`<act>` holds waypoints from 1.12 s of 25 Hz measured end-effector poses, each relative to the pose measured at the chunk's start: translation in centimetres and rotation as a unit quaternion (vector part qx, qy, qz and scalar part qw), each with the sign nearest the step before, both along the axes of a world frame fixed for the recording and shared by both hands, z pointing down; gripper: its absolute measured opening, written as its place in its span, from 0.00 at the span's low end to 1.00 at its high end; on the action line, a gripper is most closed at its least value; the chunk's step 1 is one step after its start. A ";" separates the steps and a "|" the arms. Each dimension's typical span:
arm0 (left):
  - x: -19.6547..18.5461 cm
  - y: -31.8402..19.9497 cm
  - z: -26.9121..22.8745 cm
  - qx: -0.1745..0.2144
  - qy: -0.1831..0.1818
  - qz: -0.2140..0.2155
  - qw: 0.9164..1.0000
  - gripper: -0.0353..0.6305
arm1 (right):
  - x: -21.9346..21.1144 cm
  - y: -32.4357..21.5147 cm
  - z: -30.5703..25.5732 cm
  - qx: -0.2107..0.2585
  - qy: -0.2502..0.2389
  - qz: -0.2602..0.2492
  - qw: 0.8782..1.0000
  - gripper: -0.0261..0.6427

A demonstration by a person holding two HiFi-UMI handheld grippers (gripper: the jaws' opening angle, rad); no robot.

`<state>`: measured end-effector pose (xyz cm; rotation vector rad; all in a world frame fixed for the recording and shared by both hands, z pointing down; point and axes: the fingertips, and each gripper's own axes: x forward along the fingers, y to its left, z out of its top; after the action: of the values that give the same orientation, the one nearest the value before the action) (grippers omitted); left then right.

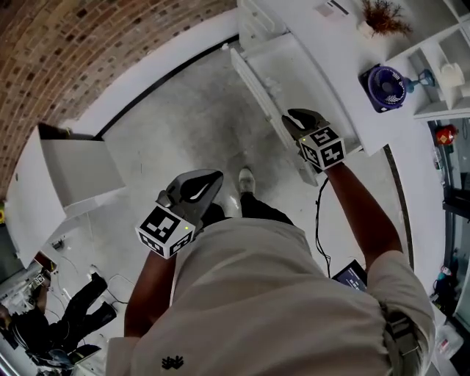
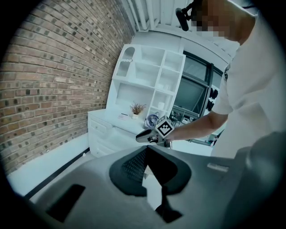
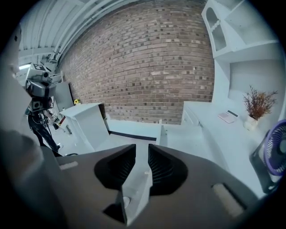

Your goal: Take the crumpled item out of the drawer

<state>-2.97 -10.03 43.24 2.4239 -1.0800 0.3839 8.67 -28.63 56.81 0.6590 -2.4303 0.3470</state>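
Note:
A white drawer (image 1: 283, 70) stands pulled out from the white cabinet (image 1: 323, 44) at the top of the head view. I cannot make out a crumpled item in it in any view. My right gripper (image 1: 292, 117) hovers at the drawer's near end, above its front panel (image 1: 257, 92). Its jaws are open with nothing between them, and the drawer (image 3: 183, 136) shows just beyond my right gripper (image 3: 142, 150). My left gripper (image 1: 214, 178) hangs over the floor in front of my body, well short of the drawer. The jaws of my left gripper (image 2: 146, 150) meet at the tips, empty.
A purple fan (image 1: 385, 87), a dried plant (image 1: 382, 16) and a shelf unit (image 2: 152, 76) are on the cabinet side. A separate white cabinet (image 1: 73, 172) stands at the left by the brick wall. Another person (image 1: 73, 316) is at the lower left. A tablet (image 1: 351, 275) and cable lie by my right foot.

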 end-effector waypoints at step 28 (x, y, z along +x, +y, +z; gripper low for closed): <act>-8.7 -7.1 1.4 -0.052 -0.042 -0.055 0.996 0.06 | -2.4 -14.3 21.2 -0.113 0.146 0.060 0.981 0.25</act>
<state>-11.64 -17.08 44.69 2.2639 -1.1936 0.4964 6.29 -42.92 78.00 0.7028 -2.0414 0.5276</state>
